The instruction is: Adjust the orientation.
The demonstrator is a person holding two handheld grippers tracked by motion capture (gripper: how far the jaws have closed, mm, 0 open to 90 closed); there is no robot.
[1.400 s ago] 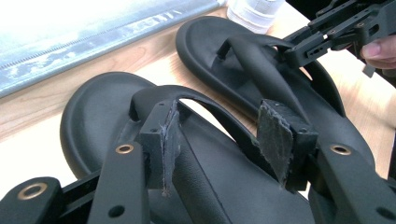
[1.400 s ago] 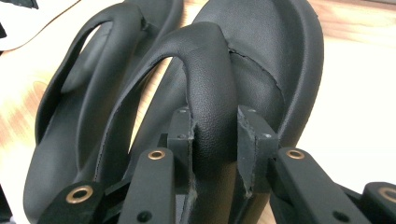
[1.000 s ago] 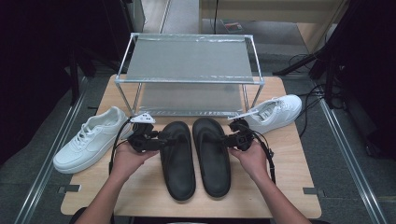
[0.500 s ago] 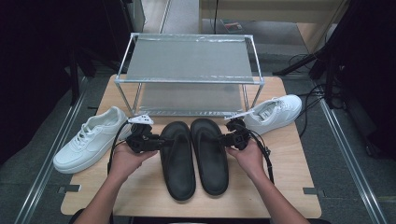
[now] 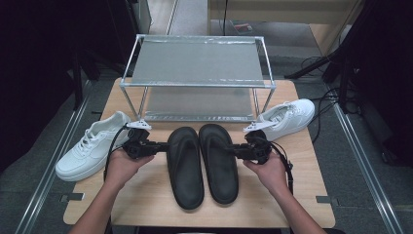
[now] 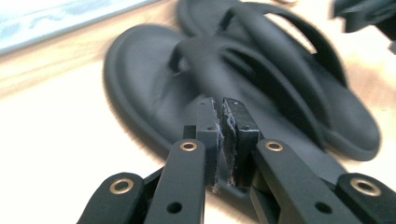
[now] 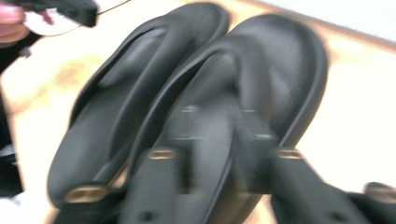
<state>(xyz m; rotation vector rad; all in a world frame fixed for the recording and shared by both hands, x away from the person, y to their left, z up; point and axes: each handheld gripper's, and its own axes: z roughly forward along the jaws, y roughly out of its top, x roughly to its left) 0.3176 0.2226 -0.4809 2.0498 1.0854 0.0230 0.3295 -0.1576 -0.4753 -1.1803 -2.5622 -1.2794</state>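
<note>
Both grippers clamped on the black sandals, one each, at mid-table.

The left gripper [image 5: 163,146] had just been closing and pinched the outer edge of the left sandal [image 5: 185,165]; the right gripper [image 5: 233,148], also just closing, seemed to bite the right sandal [image 5: 219,161], though its own view was blurred. A white sneaker [image 5: 92,145] lay left, another sneaker [image 5: 287,117] right, the metal rack [image 5: 197,68] just behind, on the wooden table [image 5: 146,204].

Black sandals [image 5: 203,163] side by side, mid-table
</note>
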